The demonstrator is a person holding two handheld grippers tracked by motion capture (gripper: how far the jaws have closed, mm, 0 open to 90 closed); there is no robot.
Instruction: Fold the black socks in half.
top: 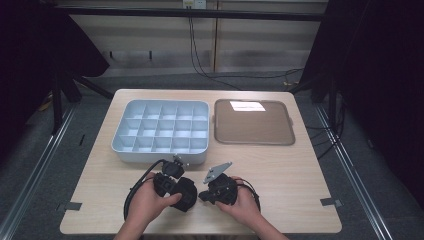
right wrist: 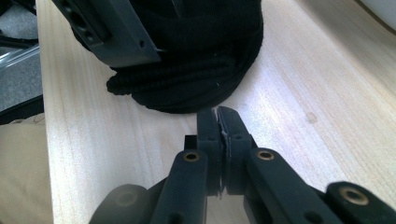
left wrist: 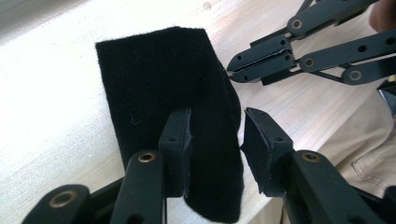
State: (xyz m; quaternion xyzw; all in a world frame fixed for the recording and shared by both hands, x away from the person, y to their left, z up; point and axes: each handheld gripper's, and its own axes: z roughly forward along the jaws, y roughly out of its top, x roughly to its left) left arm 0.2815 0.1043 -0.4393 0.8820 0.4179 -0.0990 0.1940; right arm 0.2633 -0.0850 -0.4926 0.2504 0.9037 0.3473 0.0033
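A folded black knitted cloth [left wrist: 159, 84] lies on the wooden table near its front edge, between the two hands [top: 187, 194]. My left gripper [left wrist: 217, 140] is open and straddles the cloth's near end. One pad lies against the fabric, while the other stands clear of it with a gap. My right gripper [right wrist: 218, 116] is shut with nothing between its jaws, and its tips sit just short of the cloth's rounded fold [right wrist: 201, 70]. In the left gripper view the right gripper [left wrist: 236, 70] points in from the upper right, beside the cloth's edge.
A pale blue tray [top: 160, 156] with several empty compartments stands behind the hands. A brown flat tray [top: 252, 142] lies to its right. The table's front edge [top: 200, 231] runs close under the wrists. Bare wood [top: 300, 185] stretches to the right.
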